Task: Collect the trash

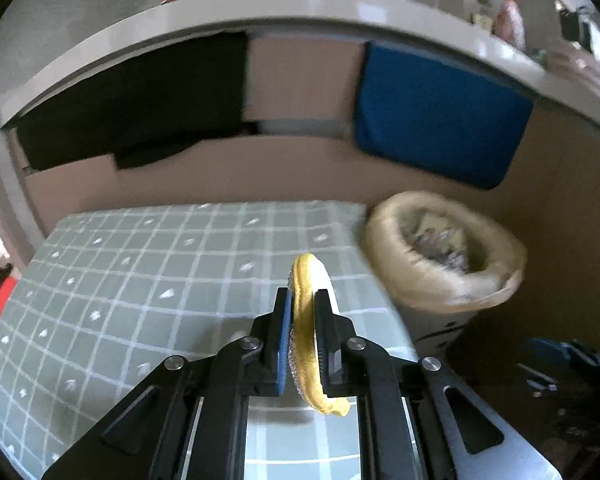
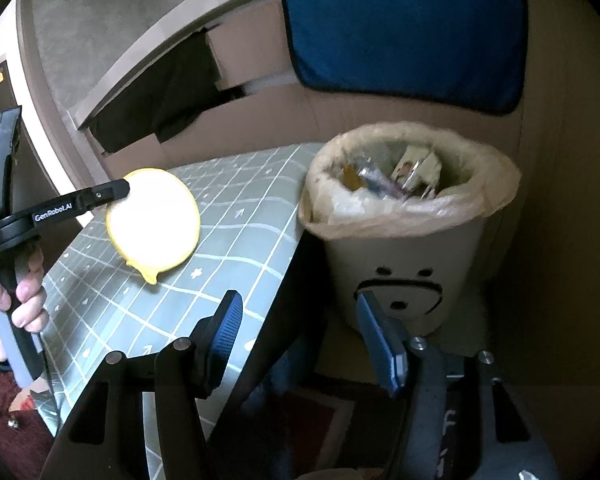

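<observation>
One yellow-rimmed round pad [image 1: 306, 328] hangs edge-on above the checked table [image 1: 140, 280], pinched across its rim by the left gripper [image 1: 303, 312]; it looks light and soft, so a rim grip suits; the right gripper [image 2: 300, 332] gapes empty near the lined bin [image 2: 408, 216].

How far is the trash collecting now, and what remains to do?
Done: the bin beside the table already holds several pieces of trash. In hand: the left gripper holds a round yellow pad in its jaws, above the table. The right gripper is open and holds nothing. Left: carry the pad over the bin and release it.
</observation>
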Available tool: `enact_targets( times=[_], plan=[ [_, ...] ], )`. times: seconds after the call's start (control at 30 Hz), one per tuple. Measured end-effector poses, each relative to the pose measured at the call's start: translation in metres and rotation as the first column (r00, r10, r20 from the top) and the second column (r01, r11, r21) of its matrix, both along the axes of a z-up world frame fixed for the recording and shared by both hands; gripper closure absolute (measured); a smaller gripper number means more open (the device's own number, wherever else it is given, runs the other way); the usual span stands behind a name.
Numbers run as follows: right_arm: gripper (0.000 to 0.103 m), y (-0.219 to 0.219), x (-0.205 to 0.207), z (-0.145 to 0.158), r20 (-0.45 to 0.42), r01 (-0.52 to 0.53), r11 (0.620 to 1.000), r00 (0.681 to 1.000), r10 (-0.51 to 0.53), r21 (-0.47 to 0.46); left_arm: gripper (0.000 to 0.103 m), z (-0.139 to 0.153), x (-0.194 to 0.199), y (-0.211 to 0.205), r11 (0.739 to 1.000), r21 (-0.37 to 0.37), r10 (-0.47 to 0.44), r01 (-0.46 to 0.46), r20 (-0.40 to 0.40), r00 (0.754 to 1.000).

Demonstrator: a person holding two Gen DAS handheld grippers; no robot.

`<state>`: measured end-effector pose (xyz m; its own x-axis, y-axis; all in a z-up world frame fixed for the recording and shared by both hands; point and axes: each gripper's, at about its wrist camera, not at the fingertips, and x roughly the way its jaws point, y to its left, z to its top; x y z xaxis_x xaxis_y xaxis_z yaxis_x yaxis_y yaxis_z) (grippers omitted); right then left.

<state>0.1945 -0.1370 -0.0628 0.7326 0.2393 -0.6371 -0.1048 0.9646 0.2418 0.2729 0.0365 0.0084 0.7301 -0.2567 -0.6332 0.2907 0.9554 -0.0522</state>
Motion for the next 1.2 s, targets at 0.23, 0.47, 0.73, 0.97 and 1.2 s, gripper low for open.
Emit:
enact_targets(
  times=[0.23,0.47,0.73,0.97,1.2],
  plan=[
    [0.045,-0.039,0.000,0.028,0.105,0.117,0.992,0.988,-0.112,-0.040,0.091,0.040,0.017,-0.044,0.961,-0.229,-0.152,0.157,0.037,0.988],
    [0.045,-0.085,0.009,0.026,0.086,0.190,0.981,0.978,-0.192,0.026,0.091,0.015,0.093,-0.083,0.895,-0.426,-0.187,0.130,-0.095,0.978],
    [0.045,-0.092,0.020,0.010,0.039,0.192,0.981,0.981,-0.191,-0.008,0.091,-0.042,0.139,-0.111,0.900,-0.423,-0.212,0.102,-0.220,0.952],
    [0.045,-0.096,0.026,0.002,-0.003,0.209,0.978,0.978,-0.209,0.009,0.065,-0.054,0.143,-0.122,0.897,-0.415,-0.266,0.152,-0.233,0.935],
    [0.045,-0.087,0.005,0.014,0.017,0.202,0.977,0.979,-0.204,0.072,0.056,-0.025,0.093,-0.089,0.953,-0.285,-0.153,0.100,-0.169,0.974]
  ],
)
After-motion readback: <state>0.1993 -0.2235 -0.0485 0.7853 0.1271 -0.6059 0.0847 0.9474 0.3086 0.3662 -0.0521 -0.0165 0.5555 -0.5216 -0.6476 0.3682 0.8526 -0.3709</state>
